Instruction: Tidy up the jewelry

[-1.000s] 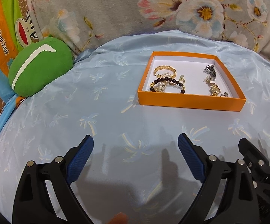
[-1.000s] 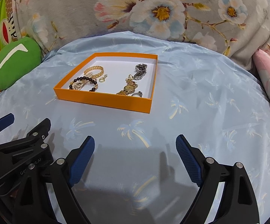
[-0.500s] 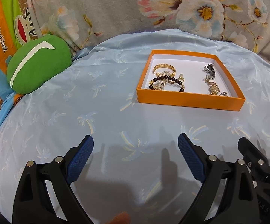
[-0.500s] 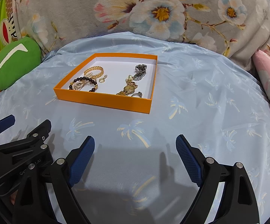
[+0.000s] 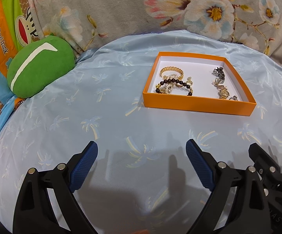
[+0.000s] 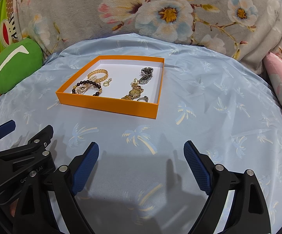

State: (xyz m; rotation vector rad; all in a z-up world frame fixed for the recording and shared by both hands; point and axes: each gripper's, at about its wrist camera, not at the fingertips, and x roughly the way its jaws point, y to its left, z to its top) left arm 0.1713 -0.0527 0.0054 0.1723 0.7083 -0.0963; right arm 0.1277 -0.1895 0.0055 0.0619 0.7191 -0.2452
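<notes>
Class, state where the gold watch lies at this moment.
In the right wrist view the gold watch lies inside the orange box, toward its near right corner, between the silver watch behind and a silver ring in front.

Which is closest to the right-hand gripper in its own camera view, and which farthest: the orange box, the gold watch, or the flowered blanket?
From the right gripper, which is open and empty:
1. Orange box, its front wall ahead and slightly left.
2. Gold watch, inside the box near that front wall.
3. Flowered blanket, at the back beyond the blue sheet.
</notes>
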